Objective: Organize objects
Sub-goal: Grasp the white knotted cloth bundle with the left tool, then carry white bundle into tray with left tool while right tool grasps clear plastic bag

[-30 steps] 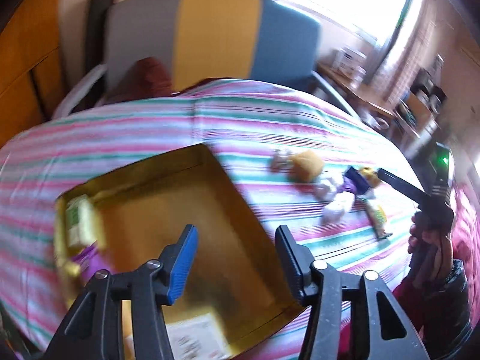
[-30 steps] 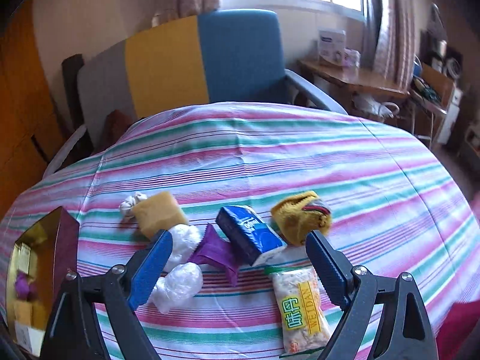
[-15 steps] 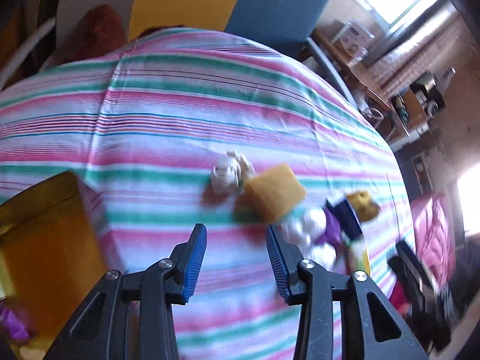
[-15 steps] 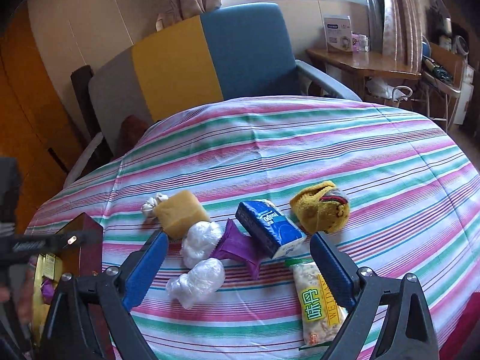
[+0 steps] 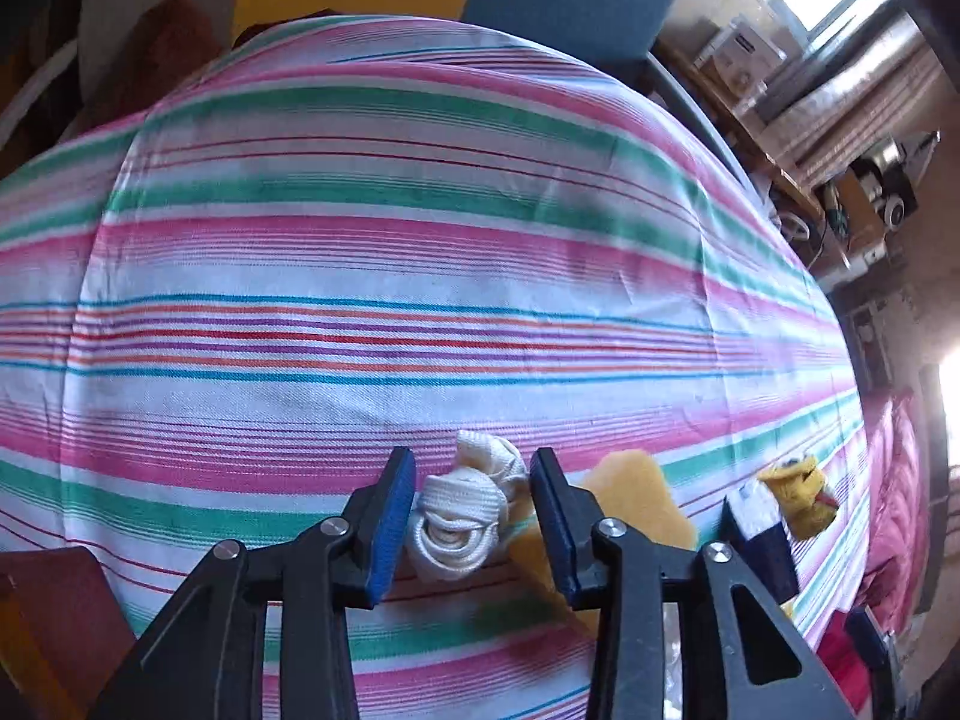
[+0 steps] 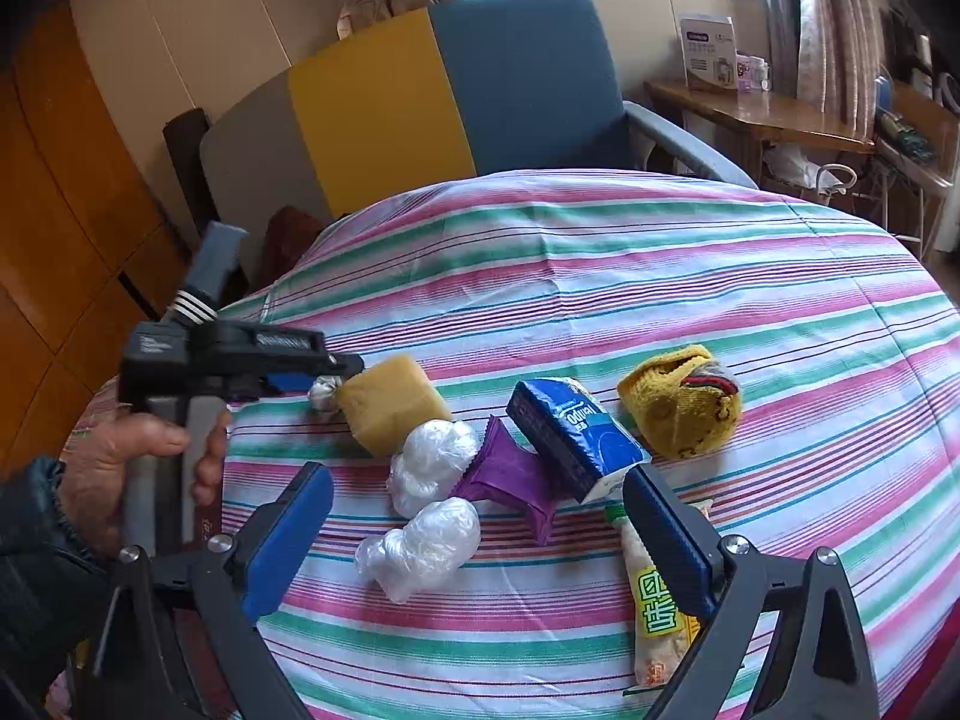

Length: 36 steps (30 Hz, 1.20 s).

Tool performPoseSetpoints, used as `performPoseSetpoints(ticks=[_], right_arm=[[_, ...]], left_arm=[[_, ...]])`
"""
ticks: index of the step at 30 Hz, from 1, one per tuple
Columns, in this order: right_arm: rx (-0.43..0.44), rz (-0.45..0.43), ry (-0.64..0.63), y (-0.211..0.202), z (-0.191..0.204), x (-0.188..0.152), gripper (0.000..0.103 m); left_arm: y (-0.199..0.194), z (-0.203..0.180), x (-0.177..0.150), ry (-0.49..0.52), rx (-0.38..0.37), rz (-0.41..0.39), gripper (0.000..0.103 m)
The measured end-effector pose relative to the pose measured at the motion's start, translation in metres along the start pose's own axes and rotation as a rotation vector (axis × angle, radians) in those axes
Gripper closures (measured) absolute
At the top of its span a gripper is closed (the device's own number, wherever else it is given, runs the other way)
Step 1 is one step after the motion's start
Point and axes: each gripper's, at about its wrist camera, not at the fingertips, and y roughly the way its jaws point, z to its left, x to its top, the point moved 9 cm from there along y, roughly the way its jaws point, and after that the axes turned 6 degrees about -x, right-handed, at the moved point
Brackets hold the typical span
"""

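Striped cloth [image 6: 600, 276] in pink, green and white covered the round table, behind which a blue, yellow and grey chair [image 6: 456, 96] was seen. Around the white rolled sock [image 5: 462, 513], which lay on the cloth just beside the yellow sponge [image 6: 393, 402], the left gripper [image 5: 471, 516] was drawn nearly shut, its blue pads pressed against the sock's sides. The right gripper [image 6: 474, 534] was held wide apart with nothing gripped, above the plastic-wrapped bundles [image 6: 420, 546], purple packet [image 6: 510, 474], blue tissue pack [image 6: 570, 432], snack bag [image 6: 654, 606] and yellow knitted toy [image 6: 678, 402].
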Motion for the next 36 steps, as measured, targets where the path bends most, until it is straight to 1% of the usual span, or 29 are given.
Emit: performPoseSetpoints(ticks=[2, 4, 7, 9, 10, 12, 14, 16, 18, 20, 22, 24, 27, 29, 31, 32, 33, 34, 36], right_arm=[[-0.003, 0.005, 0.001, 0.001, -0.001, -0.001, 0.005], [-0.002, -0.002, 0.010, 0.000, -0.003, 0.001, 0.005], [-0.029, -0.043, 0.054, -0.008, -0.016, 0.008, 0.007], [-0.033, -0.050, 0.097, -0.010, -0.026, 0.011, 0.008], [-0.032, -0.048, 0.120, -0.010, -0.031, 0.011, 0.009], [-0.020, -0.042, 0.135, -0.010, -0.033, 0.012, 0.016], [0.023, -0.016, 0.121, -0.006, -0.025, 0.009, 0.018], [0.060, 0.027, 0.055, 0.002, -0.007, 0.003, 0.018], [0.071, 0.071, -0.013, 0.011, 0.009, -0.006, 0.018], [0.081, 0.130, -0.054, 0.023, 0.019, -0.017, 0.018], [0.069, 0.184, -0.069, 0.035, 0.022, -0.027, 0.018], [0.076, 0.220, -0.064, 0.043, 0.024, -0.033, 0.018], [0.105, 0.249, -0.042, 0.051, 0.026, -0.036, 0.018], [0.097, 0.259, -0.052, 0.057, 0.029, -0.037, 0.019], [0.083, 0.274, -0.074, 0.064, 0.033, -0.041, 0.025], [0.065, 0.283, -0.096, 0.068, 0.035, -0.044, 0.038], [0.036, 0.294, -0.130, 0.073, 0.035, -0.047, 0.060], [0.018, 0.289, -0.154, 0.075, 0.037, -0.048, 0.060], [0.009, 0.266, -0.195, 0.073, 0.040, -0.046, 0.065]], left_arm=[[-0.007, -0.001, -0.006, -0.006, -0.012, -0.011, 0.072], [-0.019, 0.000, -0.012, -0.003, 0.003, -0.034, 0.072], [-0.045, 0.001, -0.025, -0.016, -0.033, -0.067, 0.072], [-0.065, 0.001, -0.038, -0.010, -0.048, -0.086, 0.072], [-0.075, 0.000, -0.044, -0.002, -0.055, -0.094, 0.072], [-0.090, -0.004, -0.053, 0.009, -0.074, -0.106, 0.072], [-0.103, -0.009, -0.062, 0.026, -0.086, -0.114, 0.072], [-0.115, -0.014, -0.075, 0.037, -0.104, -0.122, 0.072], [-0.127, -0.019, -0.089, 0.047, -0.125, -0.132, 0.072], [-0.139, -0.020, -0.103, 0.065, -0.125, -0.143, 0.072], [-0.151, -0.020, -0.117, 0.092, -0.119, -0.161, 0.072], [-0.162, -0.020, -0.132, 0.117, -0.114, -0.172, 0.072], [-0.181, -0.015, -0.147, 0.136, -0.104, -0.194, 0.072], [-0.193, -0.010, -0.155, 0.135, -0.103, -0.213, 0.072], [-0.205, -0.002, -0.163, 0.128, -0.097, -0.231, 0.072], [-0.214, 0.003, -0.166, 0.124, -0.090, -0.247, 0.072], [-0.223, 0.011, -0.170, 0.117, -0.080, -0.266, 0.072], [-0.231, 0.018, -0.172, 0.107, -0.070, -0.281, 0.072], [-0.249, 0.040, -0.177, 0.065, -0.045, -0.319, 0.072]])
